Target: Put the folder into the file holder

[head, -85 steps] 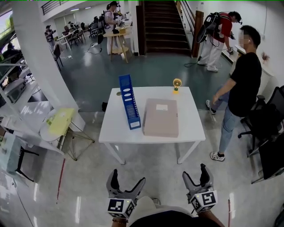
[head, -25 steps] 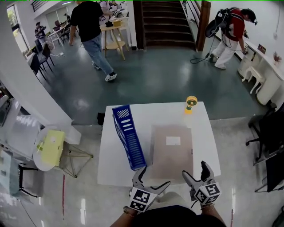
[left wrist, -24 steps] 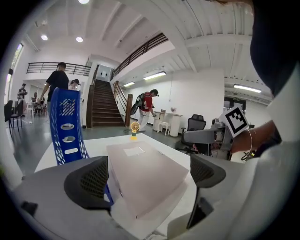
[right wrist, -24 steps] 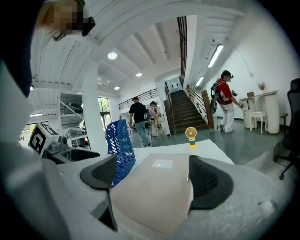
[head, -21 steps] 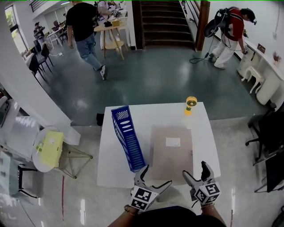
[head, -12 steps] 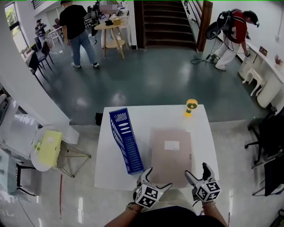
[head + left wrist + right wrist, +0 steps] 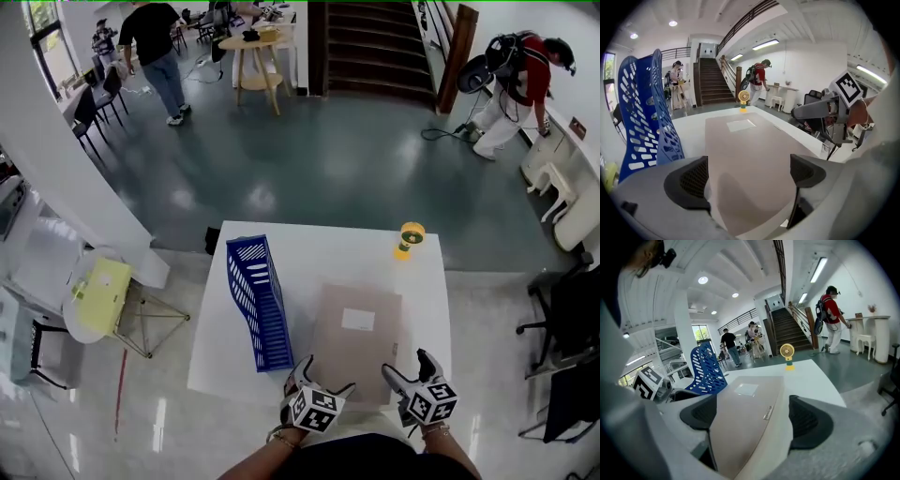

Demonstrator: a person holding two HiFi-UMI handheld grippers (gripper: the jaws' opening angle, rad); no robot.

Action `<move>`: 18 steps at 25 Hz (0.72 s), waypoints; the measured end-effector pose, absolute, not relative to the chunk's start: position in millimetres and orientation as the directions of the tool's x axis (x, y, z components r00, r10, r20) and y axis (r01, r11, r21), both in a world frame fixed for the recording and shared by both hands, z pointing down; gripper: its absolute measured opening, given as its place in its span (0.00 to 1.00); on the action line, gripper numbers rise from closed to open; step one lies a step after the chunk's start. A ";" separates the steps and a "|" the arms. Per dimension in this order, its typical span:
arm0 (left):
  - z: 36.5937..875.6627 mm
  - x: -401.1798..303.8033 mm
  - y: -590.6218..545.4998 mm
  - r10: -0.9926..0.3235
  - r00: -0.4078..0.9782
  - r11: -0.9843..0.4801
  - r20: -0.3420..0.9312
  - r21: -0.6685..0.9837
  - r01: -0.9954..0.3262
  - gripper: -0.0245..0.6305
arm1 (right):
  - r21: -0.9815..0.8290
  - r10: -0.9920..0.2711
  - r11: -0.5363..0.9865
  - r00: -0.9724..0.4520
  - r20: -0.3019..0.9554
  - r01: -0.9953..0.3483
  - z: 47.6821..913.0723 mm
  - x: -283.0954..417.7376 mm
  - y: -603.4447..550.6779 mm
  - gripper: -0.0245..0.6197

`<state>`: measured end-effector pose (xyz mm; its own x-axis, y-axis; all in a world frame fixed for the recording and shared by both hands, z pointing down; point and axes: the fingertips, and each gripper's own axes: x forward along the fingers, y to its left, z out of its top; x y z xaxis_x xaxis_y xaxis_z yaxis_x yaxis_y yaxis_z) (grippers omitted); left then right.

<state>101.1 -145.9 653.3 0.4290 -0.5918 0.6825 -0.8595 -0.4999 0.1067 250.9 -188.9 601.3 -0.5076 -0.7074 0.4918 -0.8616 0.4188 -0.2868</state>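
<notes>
A flat beige folder (image 7: pixel 354 339) with a white label lies on the white table (image 7: pixel 319 255), right of the upright blue mesh file holder (image 7: pixel 255 302). My left gripper (image 7: pixel 322 377) is open at the folder's near left corner. The folder (image 7: pixel 740 154) runs out between its pads (image 7: pixel 689 180), with the file holder (image 7: pixel 642 122) at the left. My right gripper (image 7: pixel 406 364) is open at the near right corner. There the folder (image 7: pixel 750 418) and its metal clasp edge lie between the two jaws. Neither gripper holds anything.
A small yellow desk fan (image 7: pixel 410 238) stands at the table's far right corner. A round side table (image 7: pixel 94 295) with a yellow sheet is at the left, black chairs (image 7: pixel 572 309) at the right. People (image 7: pixel 155 37) stand far behind, near the stairs.
The table has come closer and both grippers have advanced to the folder's near edge. The person in black has walked away to the far left. Both grippers stay open.
</notes>
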 end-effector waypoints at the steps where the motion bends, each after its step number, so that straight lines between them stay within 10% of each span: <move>1: 656.1 99.7 -148.1 -0.591 0.417 -0.479 0.690 0.115 -0.870 0.86 | -0.298 -0.694 0.423 -0.518 0.501 -0.855 605.0 250.8 -190.9 0.76; 18: 686.8 95.1 -169.4 -0.562 0.364 -0.333 0.743 0.199 -0.922 0.86 | -0.443 -0.580 0.388 -0.588 0.564 -0.808 645.8 261.0 -206.4 0.76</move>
